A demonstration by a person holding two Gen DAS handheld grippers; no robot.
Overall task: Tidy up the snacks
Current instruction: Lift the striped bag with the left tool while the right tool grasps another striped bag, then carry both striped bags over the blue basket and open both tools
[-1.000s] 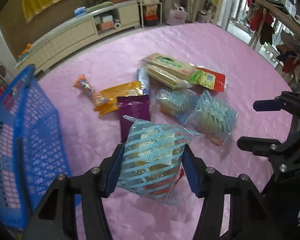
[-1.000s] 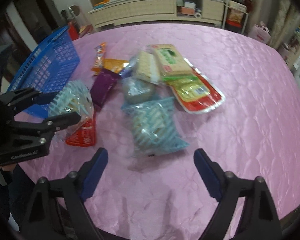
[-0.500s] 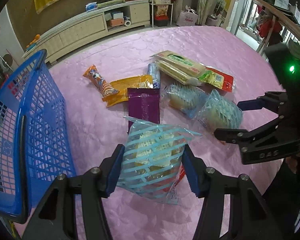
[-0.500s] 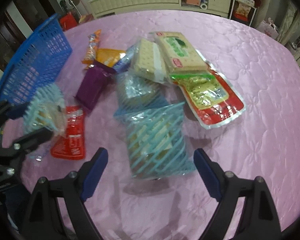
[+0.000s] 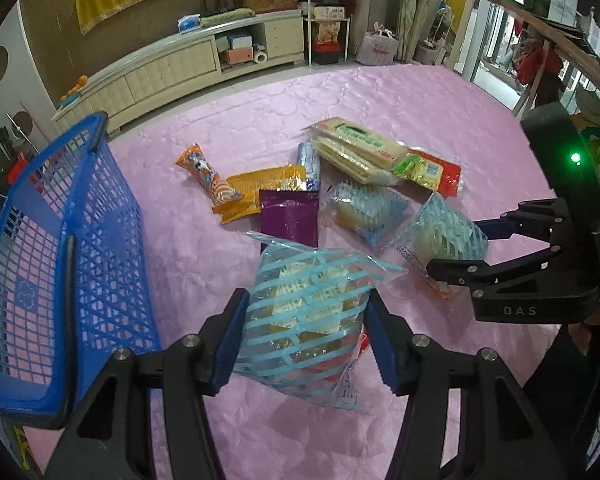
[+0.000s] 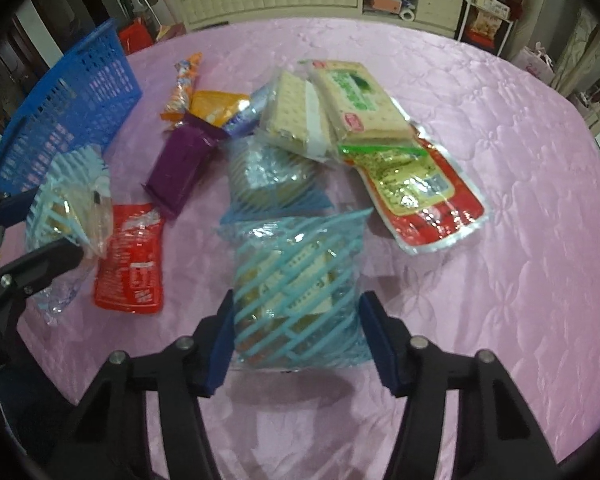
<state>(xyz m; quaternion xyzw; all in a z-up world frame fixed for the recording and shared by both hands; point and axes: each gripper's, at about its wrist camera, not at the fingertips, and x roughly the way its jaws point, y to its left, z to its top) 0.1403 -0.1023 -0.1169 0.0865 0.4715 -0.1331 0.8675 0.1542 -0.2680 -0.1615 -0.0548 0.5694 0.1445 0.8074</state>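
Blue-striped clear snack bag (image 5: 306, 312) bulges between left claw (image 5: 304, 338).

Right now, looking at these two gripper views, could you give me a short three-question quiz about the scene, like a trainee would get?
1. True or false: the left gripper is clamped on a blue-striped snack bag.
2. Multiple choice: the blue basket in the left wrist view sits A) to the left of the snack pile, B) on top of it, C) to the right of it.
3. Fill in: the right gripper has its fingers on either side of a second ______ bag.

Key: 1 true; 2 A; 3 blue-striped.
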